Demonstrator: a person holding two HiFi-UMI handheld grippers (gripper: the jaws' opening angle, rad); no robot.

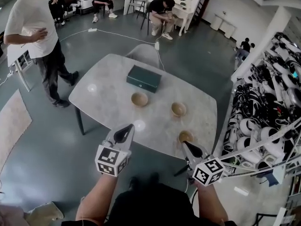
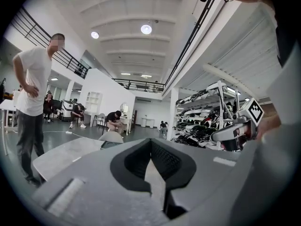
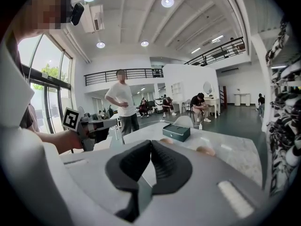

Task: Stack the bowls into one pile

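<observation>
Three tan bowls stand apart on the marble table [image 1: 108, 98]: one near the middle [image 1: 139, 99], one further right [image 1: 178, 109], and one by the near edge [image 1: 186, 137]. My left gripper [image 1: 126, 133] hovers at the table's near edge, left of the nearest bowl, jaws shut and empty. My right gripper [image 1: 188, 147] hangs just short of the nearest bowl, jaws also shut with nothing between them. In the right gripper view, two bowls [image 3: 205, 150] [image 3: 165, 141] peek over the closed gripper [image 3: 151, 143]. The left gripper view looks level past its closed gripper [image 2: 151, 142]; no bowl shows there.
A dark green box [image 1: 144, 78] lies on the table's far side, with a grey chair [image 1: 143, 54] behind it. A person [image 1: 35, 27] stands left of the table. A rack of headsets [image 1: 268, 112] lines the right side.
</observation>
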